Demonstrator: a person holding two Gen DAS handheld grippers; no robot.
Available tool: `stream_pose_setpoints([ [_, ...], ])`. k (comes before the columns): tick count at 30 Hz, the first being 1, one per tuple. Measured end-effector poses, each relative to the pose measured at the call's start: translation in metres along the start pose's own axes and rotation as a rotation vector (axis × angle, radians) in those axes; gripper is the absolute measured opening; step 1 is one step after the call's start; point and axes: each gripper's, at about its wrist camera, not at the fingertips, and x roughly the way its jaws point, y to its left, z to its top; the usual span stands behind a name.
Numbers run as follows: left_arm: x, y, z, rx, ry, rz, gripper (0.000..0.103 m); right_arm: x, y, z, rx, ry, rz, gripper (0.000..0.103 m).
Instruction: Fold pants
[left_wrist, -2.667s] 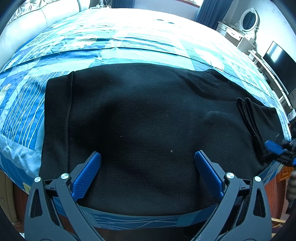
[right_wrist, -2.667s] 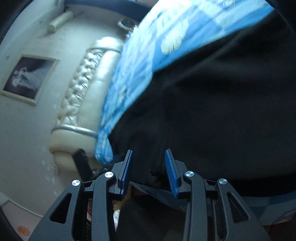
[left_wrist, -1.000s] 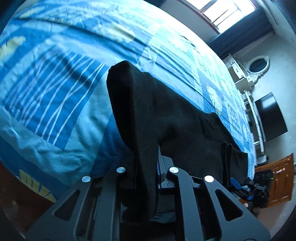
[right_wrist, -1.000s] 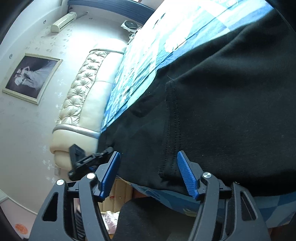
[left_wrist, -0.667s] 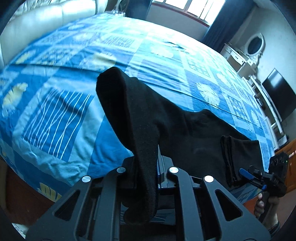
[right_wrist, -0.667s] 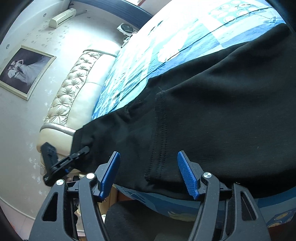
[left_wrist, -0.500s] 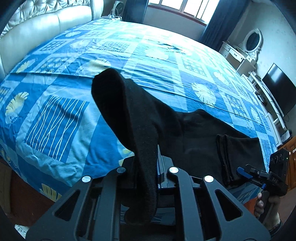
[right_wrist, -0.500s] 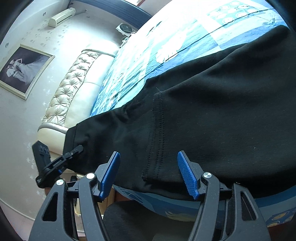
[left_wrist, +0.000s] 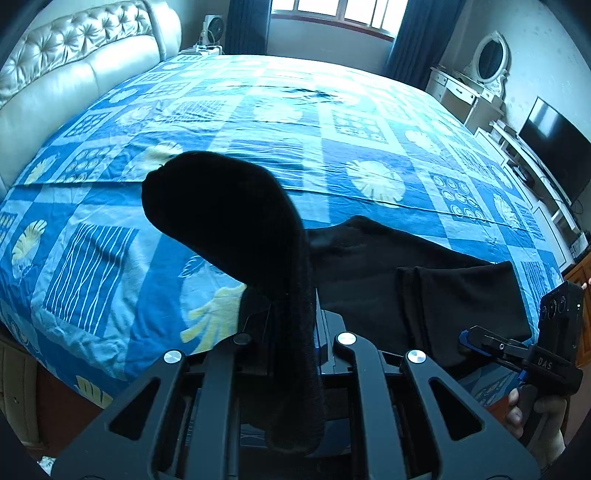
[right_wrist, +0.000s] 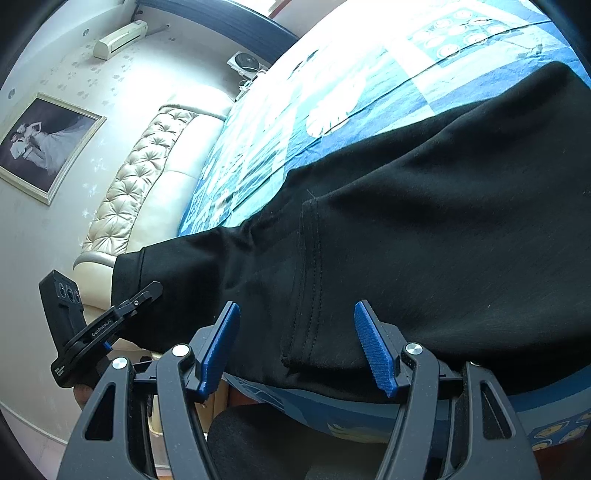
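The black pants (left_wrist: 424, 280) lie along the near edge of the blue patterned bed (left_wrist: 332, 129). My left gripper (left_wrist: 295, 332) is shut on the pants' left end and holds it lifted, so a black fold (left_wrist: 229, 206) hangs over the jaws. In the right wrist view the pants (right_wrist: 424, 221) spread flat, with a stitched seam (right_wrist: 310, 288) running between my right gripper's fingers. My right gripper (right_wrist: 299, 347) is open over the near edge of the cloth and also shows in the left wrist view (left_wrist: 491, 341). The left gripper shows at the left in the right wrist view (right_wrist: 144, 295).
A cream tufted headboard (left_wrist: 74, 59) stands at the bed's left end. A dresser with an oval mirror (left_wrist: 487, 62) and a television (left_wrist: 554, 147) stand at the right. A framed photo (right_wrist: 44, 144) hangs on the wall.
My left gripper closed on the pants' left end and lifted it up and rightward, uncovering the bed. My right gripper opened wider and stays at the near edge.
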Motion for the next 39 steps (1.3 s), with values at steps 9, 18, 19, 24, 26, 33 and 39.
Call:
stream_pose_setpoints([
  [9, 0.006, -0.056, 0.006, 0.065, 0.002, 0.011, 0.012, -0.034, -0.014, 0.004, 0.004, -0.051, -0.016, 0.064],
  [18, 0.015, -0.120, 0.007, 0.136, 0.006, -0.021, 0.012, -0.072, -0.036, -0.005, 0.047, -0.118, -0.019, 0.064],
  [19, 0.017, -0.127, 0.006, 0.142, 0.010, -0.025, 0.012, -0.076, -0.039, -0.006, 0.052, -0.125, -0.020, 0.064],
  [24, 0.029, -0.154, 0.001, 0.158, 0.033, -0.035, 0.012, -0.089, -0.053, -0.012, 0.086, -0.155, -0.021, 0.064],
  [26, 0.033, -0.165, -0.002, 0.165, 0.038, -0.033, 0.012, -0.094, -0.061, -0.012, 0.099, -0.163, -0.020, 0.064],
  [33, 0.041, -0.196, -0.010, 0.199, 0.042, -0.036, 0.012, -0.104, -0.072, -0.018, 0.134, -0.190, 0.001, 0.064],
  [39, 0.046, -0.222, -0.016, 0.232, 0.045, -0.041, 0.012, -0.119, -0.075, -0.020, 0.148, -0.227, 0.023, 0.064],
])
